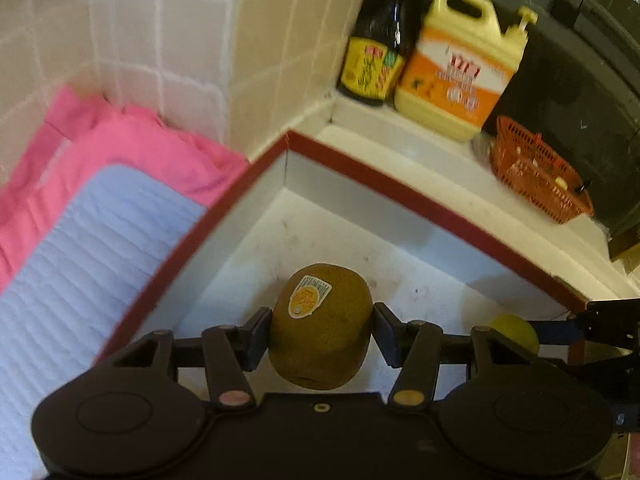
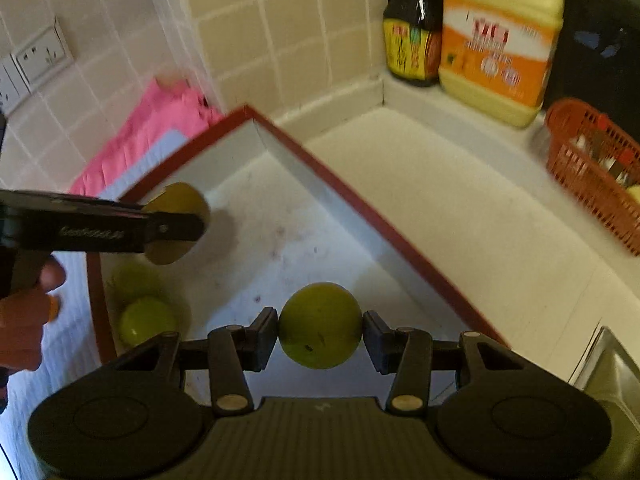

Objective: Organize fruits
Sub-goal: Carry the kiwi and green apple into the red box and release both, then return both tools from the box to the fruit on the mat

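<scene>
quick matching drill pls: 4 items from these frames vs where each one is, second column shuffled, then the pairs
Items:
1. kiwi
2. green lime
3. yellow jug
4. red basket

Places:
A. on the counter, right of the yellow jug
B. in the right gripper
C. in the corner beside the dark bottle
D. in the left gripper

Pairs: 1-D, 2-B, 3-C, 4-A

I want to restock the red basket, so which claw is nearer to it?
Right. The right claw, holding a lime, is closer to the red basket; the left claw, gripping a kiwi, is farther left.
</scene>
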Available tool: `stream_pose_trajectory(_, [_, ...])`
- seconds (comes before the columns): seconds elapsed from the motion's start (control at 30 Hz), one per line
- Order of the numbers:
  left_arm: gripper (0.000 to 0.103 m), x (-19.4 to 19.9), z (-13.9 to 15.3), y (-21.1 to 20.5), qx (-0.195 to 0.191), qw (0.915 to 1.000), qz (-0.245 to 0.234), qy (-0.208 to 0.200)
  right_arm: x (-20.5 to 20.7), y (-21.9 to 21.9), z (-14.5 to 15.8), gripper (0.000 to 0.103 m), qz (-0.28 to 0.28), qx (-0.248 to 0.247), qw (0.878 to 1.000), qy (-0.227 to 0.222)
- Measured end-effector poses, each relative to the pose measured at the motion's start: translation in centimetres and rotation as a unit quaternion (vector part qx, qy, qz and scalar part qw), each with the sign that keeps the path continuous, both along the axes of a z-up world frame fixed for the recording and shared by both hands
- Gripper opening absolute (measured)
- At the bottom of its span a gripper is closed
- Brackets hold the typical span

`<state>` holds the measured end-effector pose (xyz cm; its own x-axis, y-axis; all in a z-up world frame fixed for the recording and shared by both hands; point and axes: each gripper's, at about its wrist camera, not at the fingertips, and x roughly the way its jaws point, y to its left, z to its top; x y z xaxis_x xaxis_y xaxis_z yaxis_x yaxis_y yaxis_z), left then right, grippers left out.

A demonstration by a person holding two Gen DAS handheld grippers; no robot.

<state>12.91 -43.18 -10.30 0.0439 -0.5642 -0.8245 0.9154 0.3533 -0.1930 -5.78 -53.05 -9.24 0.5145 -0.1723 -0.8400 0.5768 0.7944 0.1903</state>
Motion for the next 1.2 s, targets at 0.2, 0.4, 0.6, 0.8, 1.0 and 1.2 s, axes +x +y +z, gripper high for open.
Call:
stream_pose_trajectory(0.2, [0.064, -0.2, -1.2, -0.5, 0.013, 0.9999, 0.0, 0.007, 0.7, 0.3, -0.4, 0.049, 0.018, -0.008, 1.0, 0.008])
stream_pose_trajectory(0.4, [0.065, 0.0, -1.6, -0.7, 0.019, 0.9997, 0.006, 0.015, 1.6, 1.1, -0.3, 0.049, 0.041, -0.03, 0.998, 0.025])
stream_pose_trajectory(0.6, [0.065, -0.5, -1.1, -0.2, 0.01, 0.9999, 0.001, 0.011, 1.6, 1.7, -0.2, 0.053, 0.059, -0.027, 0.997, 0.045])
stream_pose_trajectory(0.8, [0.078, -1.1, 2.7, 2.2, -0.032, 0.9993, 0.002, -0.019, -0.3, 2.5, 2.6, 0.076, 0.062, -0.041, 0.997, 0.025])
stream_pose_trajectory(1.0, [0.078, -0.5, 7.4, 8.0, -0.089, 0.9946, 0.034, -0.04, -4.0, 4.1, 9.9, 0.088, 0.009, -0.125, 0.989, -0.081])
stream_pose_trajectory(1.2, [0.079, 0.0, 12.3, 16.1, -0.141, 0.9826, 0.087, -0.083, -5.8, 7.2, 16.0, 0.098, -0.005, -0.176, 0.962, -0.209])
